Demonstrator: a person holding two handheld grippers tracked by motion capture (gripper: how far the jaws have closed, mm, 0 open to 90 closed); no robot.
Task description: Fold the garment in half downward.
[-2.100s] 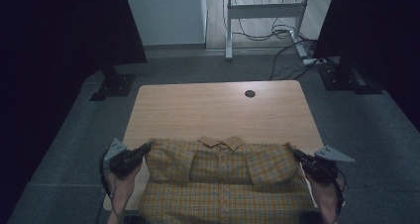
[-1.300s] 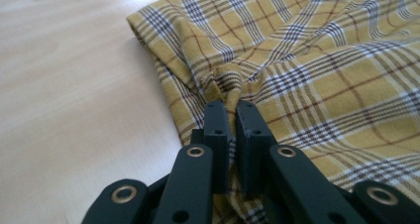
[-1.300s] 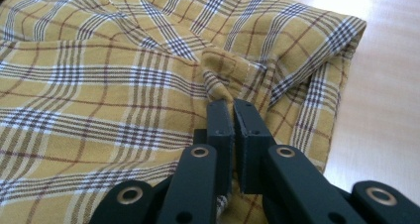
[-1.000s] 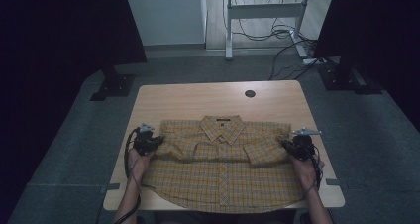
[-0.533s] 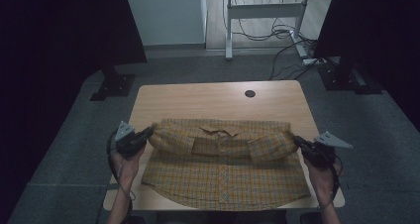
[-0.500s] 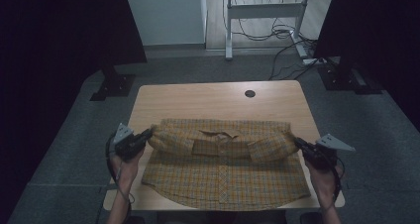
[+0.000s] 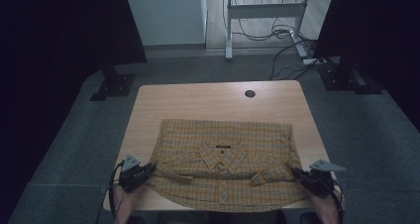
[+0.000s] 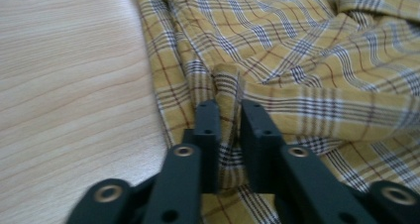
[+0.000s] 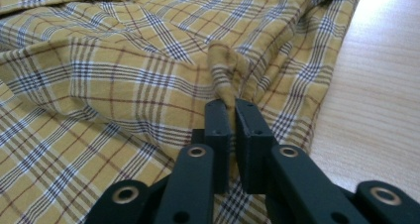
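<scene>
A yellow plaid shirt [image 7: 225,154] lies folded on the wooden table [image 7: 198,100], its collar facing up near the front edge. At the shirt's near-left corner, my left gripper [image 7: 148,169] holds a pinched ridge of cloth. In the left gripper view that ridge of the shirt [image 8: 297,60] stands between the jaws of the left gripper [image 8: 229,107], which have just been opening slightly. My right gripper [image 7: 297,173] is at the near-right corner. In the right gripper view the right gripper [image 9: 232,105] is shut tight on a small fold of the shirt [image 9: 124,60].
Both hands sit close to the table's front edge. A round cable hole [image 7: 249,93] lies at the far middle of the table. Bare wood [image 8: 74,85] shows beside the shirt. Beyond the table are a desk frame [image 7: 262,11] with floor cables and dark stands on both sides.
Both grippers have drawn the shirt's shoulders back toward the front edge, folding the upper part over the lower. The collar now lies nearer the person.
</scene>
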